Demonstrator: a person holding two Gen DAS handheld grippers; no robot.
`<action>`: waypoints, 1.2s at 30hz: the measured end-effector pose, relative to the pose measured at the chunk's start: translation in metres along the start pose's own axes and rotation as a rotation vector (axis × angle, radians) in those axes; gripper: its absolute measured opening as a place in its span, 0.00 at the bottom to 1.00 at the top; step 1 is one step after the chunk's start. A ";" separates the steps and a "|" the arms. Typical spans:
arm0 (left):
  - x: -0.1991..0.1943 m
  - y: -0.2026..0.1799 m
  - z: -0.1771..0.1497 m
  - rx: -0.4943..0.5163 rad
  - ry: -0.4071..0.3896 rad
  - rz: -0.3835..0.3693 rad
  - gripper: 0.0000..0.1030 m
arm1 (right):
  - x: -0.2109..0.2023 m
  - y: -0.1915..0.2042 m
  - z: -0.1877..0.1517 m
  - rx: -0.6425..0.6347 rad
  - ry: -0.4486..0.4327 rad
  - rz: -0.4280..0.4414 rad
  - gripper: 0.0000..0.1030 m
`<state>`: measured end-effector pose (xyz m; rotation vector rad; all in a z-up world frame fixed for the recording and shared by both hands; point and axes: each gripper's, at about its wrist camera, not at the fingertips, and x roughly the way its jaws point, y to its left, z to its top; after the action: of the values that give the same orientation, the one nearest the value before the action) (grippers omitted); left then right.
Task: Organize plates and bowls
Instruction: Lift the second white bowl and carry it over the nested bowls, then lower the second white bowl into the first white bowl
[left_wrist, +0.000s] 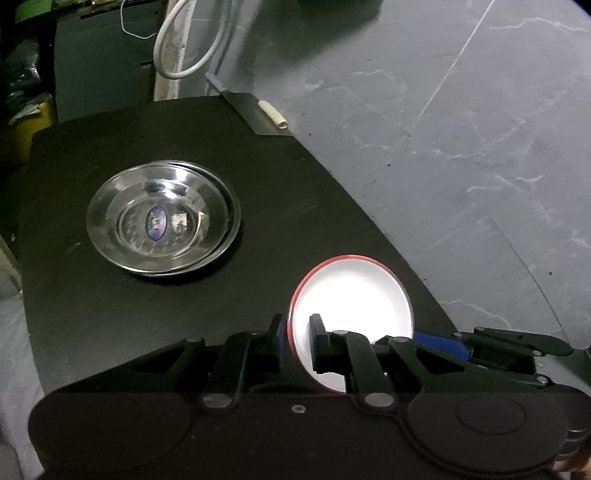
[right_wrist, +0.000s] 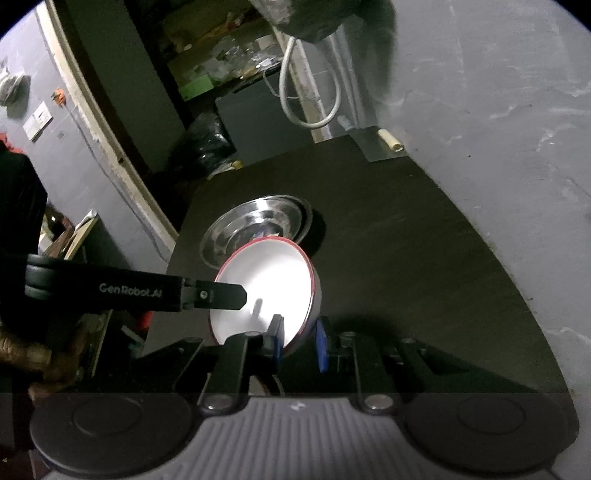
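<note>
A white bowl with a red rim (left_wrist: 354, 291) is held tilted above the black table (left_wrist: 110, 314). My left gripper (left_wrist: 297, 336) is shut on its left rim, one finger inside and one outside. My right gripper (right_wrist: 299, 341) is shut on the same bowl (right_wrist: 269, 288) at its lower right rim. The left gripper's arm shows in the right wrist view (right_wrist: 147, 291), reaching the bowl from the left. A stack of steel plates (left_wrist: 162, 218) lies on the table to the far left; it also shows behind the bowl (right_wrist: 255, 225).
The round-edged table drops off to a grey marble floor (left_wrist: 461, 129) on the right. A white hose loop (left_wrist: 184, 44) hangs at the back. A dark cabinet (right_wrist: 258, 122) and clutter stand behind the table.
</note>
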<state>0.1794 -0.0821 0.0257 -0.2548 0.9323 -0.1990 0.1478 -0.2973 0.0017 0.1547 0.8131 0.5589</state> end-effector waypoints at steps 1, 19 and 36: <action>0.000 0.001 -0.001 -0.001 0.002 0.004 0.13 | 0.001 0.002 -0.001 -0.005 0.004 0.004 0.20; -0.005 0.017 -0.020 -0.036 0.042 0.022 0.14 | 0.006 0.016 -0.014 -0.073 0.085 0.062 0.21; -0.011 0.016 -0.038 -0.024 0.085 0.022 0.15 | 0.002 0.022 -0.031 -0.120 0.175 0.120 0.23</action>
<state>0.1431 -0.0691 0.0072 -0.2601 1.0222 -0.1794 0.1177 -0.2799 -0.0136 0.0445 0.9418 0.7407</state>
